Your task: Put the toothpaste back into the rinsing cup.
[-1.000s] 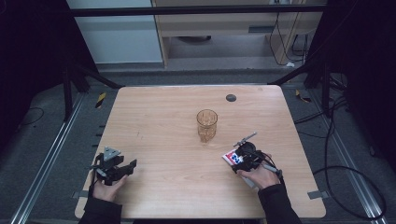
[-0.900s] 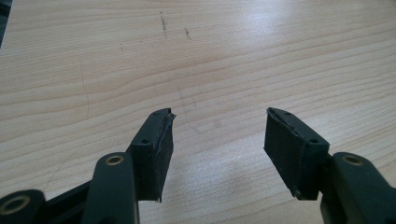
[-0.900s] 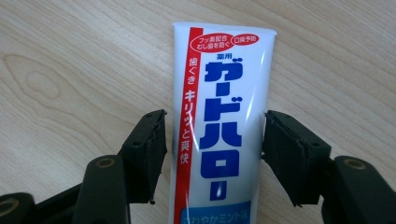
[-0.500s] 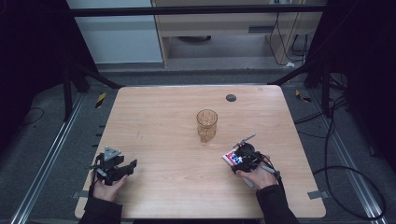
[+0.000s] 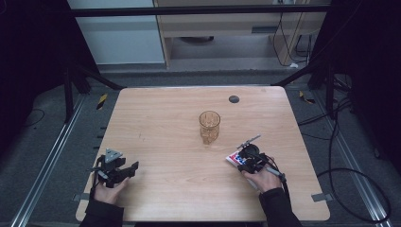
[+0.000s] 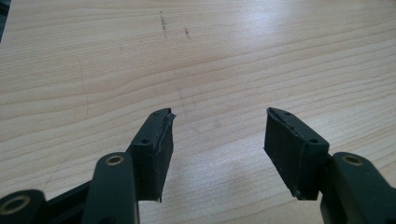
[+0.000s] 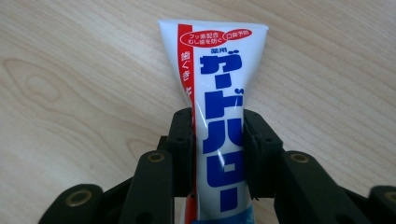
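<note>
The right gripper has its two black jaws pressed against the sides of a toothpaste tube, white with blue lettering and a red stripe, clamped about midway along its length. From the right gripper view the tube runs straight out ahead between the jaws, its flat crimped end pointing away and its long axis in line with the gripper's own reach. From the high view the right gripper sits low at the near right of the table, and the tube pokes out toward the left of it; whether it rests on the wood or is lifted a touch off it, I can't quite make out from here.

The left gripper is spread wide with nothing between its pads, just bare wood grain ahead. In the high view the left gripper lies near the front left corner, well apart from the tube.

Further out, a clear amber glass stands upright near the middle of the table, ahead and a little left of the right gripper, near but not touching the tube. The right hand is far the nearer to it. If the tube is bound for the glass, I'd judge it has to be tipped upright, since it now lies roughly level. A small dark disc sits beyond the glass toward the far edge.
</note>
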`<action>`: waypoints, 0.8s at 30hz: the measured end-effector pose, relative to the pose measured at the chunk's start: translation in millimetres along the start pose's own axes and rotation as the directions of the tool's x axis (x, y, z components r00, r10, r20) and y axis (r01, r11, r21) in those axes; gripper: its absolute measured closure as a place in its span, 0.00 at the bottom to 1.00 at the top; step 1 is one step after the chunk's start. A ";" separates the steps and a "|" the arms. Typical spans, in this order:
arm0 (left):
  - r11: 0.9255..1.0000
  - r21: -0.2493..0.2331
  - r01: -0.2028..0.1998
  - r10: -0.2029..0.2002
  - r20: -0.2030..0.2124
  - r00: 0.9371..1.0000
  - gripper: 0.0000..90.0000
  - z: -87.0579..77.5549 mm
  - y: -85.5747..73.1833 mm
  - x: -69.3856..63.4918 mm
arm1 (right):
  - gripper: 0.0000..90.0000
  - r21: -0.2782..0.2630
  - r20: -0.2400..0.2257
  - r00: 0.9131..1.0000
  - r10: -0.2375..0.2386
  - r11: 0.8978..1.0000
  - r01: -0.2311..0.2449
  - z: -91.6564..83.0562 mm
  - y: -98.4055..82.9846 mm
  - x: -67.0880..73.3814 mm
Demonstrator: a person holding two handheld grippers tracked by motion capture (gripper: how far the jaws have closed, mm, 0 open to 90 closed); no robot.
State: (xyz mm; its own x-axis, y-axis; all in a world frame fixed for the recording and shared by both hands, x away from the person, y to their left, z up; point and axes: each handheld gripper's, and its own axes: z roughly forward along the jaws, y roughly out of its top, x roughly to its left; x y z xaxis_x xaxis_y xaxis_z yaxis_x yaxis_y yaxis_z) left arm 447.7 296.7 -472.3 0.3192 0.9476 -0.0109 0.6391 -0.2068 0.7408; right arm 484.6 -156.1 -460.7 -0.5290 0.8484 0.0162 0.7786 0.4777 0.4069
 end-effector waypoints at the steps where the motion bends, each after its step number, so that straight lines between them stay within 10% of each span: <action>1: 1.000 0.000 0.001 -0.001 0.000 1.000 0.45 0.1 0.0 -0.1 | 0.76 0.004 -0.015 1.000 0.001 1.000 -0.001 -1.5 -0.2 -0.6; 13: 1.000 -0.004 0.003 -0.003 0.001 1.000 0.46 -0.1 0.2 -0.7 | 0.81 -0.189 -0.086 0.996 0.008 0.982 -0.024 -36.1 -3.7 -7.4; 19: 1.000 -0.006 0.003 -0.003 0.001 1.000 0.46 -0.6 0.4 -0.5 | 0.81 -0.342 -0.102 0.995 0.010 0.938 -0.045 -52.5 1.8 -6.5; 24: 1.000 -0.008 0.004 -0.004 0.001 1.000 0.46 -1.0 0.4 -0.2 | 0.81 -0.465 -0.120 0.993 0.011 0.883 -0.066 -64.2 9.8 -2.7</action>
State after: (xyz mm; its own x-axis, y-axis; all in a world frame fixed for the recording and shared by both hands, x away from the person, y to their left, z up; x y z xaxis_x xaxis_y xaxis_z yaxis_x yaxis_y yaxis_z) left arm 447.2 296.7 -471.3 0.3174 0.9482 -0.0147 0.6348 -0.2010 0.7460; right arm 472.0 -168.3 -398.1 -0.5576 0.8199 0.1301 0.5652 0.2601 0.7829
